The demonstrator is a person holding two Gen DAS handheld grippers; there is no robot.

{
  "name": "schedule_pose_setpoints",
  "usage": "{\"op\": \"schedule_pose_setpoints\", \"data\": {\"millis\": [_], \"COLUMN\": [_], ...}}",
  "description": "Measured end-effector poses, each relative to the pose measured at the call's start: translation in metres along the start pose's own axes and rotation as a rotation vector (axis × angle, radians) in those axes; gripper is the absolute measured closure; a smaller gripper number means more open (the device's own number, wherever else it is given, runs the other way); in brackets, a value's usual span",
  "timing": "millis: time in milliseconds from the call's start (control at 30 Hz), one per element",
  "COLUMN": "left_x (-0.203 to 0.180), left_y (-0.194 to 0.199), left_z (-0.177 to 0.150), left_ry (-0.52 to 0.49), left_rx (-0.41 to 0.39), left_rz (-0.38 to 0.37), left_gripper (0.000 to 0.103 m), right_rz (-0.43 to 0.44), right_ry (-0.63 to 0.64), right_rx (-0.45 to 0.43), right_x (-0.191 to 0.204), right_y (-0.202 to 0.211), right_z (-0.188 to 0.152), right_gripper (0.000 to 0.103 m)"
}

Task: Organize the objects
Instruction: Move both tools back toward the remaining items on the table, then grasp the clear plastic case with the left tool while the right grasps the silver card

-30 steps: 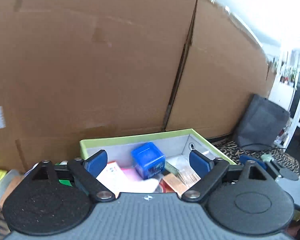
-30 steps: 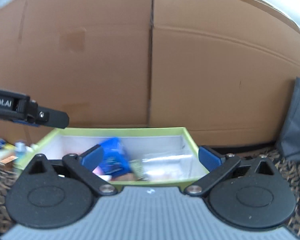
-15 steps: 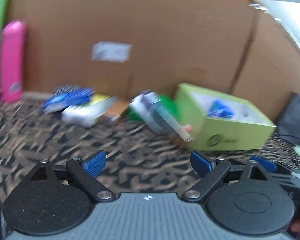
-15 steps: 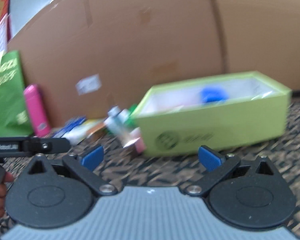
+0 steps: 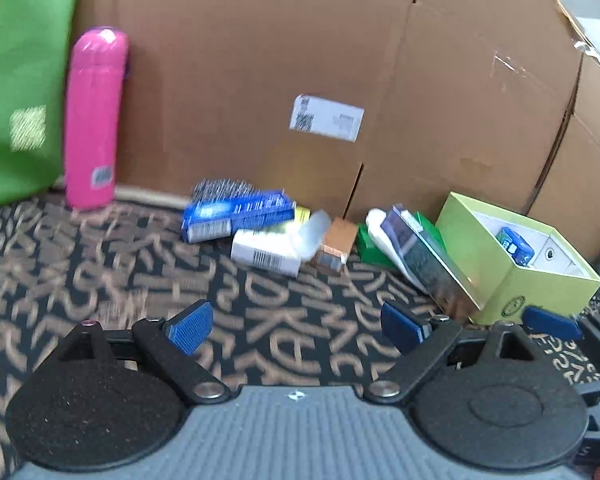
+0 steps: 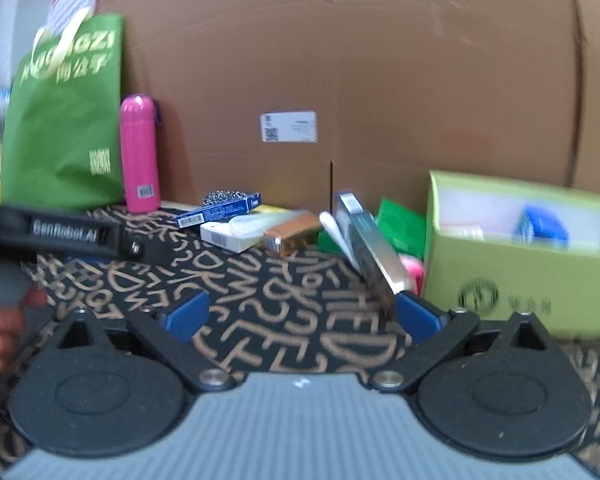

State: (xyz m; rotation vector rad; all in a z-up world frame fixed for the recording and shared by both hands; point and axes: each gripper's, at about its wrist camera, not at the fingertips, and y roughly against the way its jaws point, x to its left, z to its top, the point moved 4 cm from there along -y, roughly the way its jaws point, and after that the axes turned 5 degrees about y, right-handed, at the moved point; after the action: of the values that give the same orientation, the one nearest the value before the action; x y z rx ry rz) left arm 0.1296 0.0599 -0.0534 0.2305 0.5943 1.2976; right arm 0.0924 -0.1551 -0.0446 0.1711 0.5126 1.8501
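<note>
the loose items lie in a heap on the patterned surface (image 5: 100, 264) against the cardboard wall: a blue carton (image 5: 236, 214), a white carton (image 5: 266, 254), a copper-coloured box (image 5: 336, 246) and a dark flat box (image 5: 424, 260) that leans on the lime-green box (image 5: 536, 292), where a blue cube (image 5: 514, 246) already sits. the left gripper (image 5: 296, 322) has its fingers released and empty. the right gripper (image 6: 304, 314) holds nothing while its jaws are closing; the dark flat box's lower end sits just by its right finger.

the risk i see: that leaning box looks poorly propped, so a nudge from the closing finger could tip it flat or push it into the heap. motion blur suggests a fast sweep, which could clip the green box.

a second ago both cameras looked straight into the green box; now they face the heap, with that box off to the right.
</note>
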Motion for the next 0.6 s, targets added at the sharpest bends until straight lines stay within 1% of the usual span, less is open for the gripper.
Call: {"op": "schedule_pose_setpoints", "data": {"millis": [33, 67, 100, 133, 200, 267, 333, 400, 467, 500, 533, 567, 600], "left_x": [0.0, -0.001, -0.002, -0.003, -0.004, -0.004, -0.006, -0.009, -0.011, -0.012, -0.013, -0.013, -0.012], "left_y": [-0.006, -0.012, -0.018, -0.024, -0.038, -0.054, -0.069, -0.083, -0.096, -0.102, -0.108, -0.112, -0.116], "left_z": [0.005, 0.009, 0.013, 0.017, 0.024, 0.032, 0.037, 0.042, 0.043, 0.044, 0.044, 0.043, 0.043], "left_ry": [-0.023, -0.046, -0.066, -0.083, -0.1, -0.105, -0.102, -0.109, -0.12, -0.127, -0.135, -0.142, -0.143], "left_rx": [-0.004, -0.006, -0.008, -0.008, -0.003, 0.009, 0.024, 0.039, 0.058, 0.068, 0.08, 0.095, 0.116], "left_rz": [-0.003, -0.009, -0.017, -0.024, -0.023, -0.027, -0.024, -0.022, -0.011, -0.006, -0.001, 0.002, 0.001], "left_gripper": [0.01, 0.011, 0.014, 0.019, 0.026, 0.03, 0.038, 0.039, 0.042, 0.048, 0.058, 0.066, 0.079], "right_rz": [-0.008, -0.013, -0.024, -0.042, -0.091, -0.148, -0.189, -0.224, -0.248, -0.249, -0.245, -0.237, -0.245], "right_ry": [0.028, 0.048, 0.071, 0.1, 0.167, 0.237, 0.29, 0.343, 0.386, 0.401, 0.407, 0.403, 0.395], "right_rx": [0.001, 0.003, 0.002, -0.001, -0.003, 0.002, 0.034, 0.074, 0.113, 0.128, 0.146, 0.162, 0.159], "right_x": [0.001, 0.001, 0.001, 0.001, 0.001, 0.0, -0.002, -0.005, -0.006, -0.006, -0.006, -0.007, -0.008], "right_y": [-0.008, -0.014, -0.021, -0.029, -0.043, -0.057, -0.074, -0.091, -0.105, -0.11, -0.115, -0.117, -0.116], "right_z": [0.005, 0.009, 0.014, 0.02, 0.028, 0.035, 0.038, 0.036, 0.032, 0.029, 0.027, 0.025, 0.023], "right_gripper": [0.017, 0.019, 0.023, 0.029, 0.035, 0.038, 0.044, 0.049, 0.052, 0.054, 0.061, 0.068, 0.078]}}
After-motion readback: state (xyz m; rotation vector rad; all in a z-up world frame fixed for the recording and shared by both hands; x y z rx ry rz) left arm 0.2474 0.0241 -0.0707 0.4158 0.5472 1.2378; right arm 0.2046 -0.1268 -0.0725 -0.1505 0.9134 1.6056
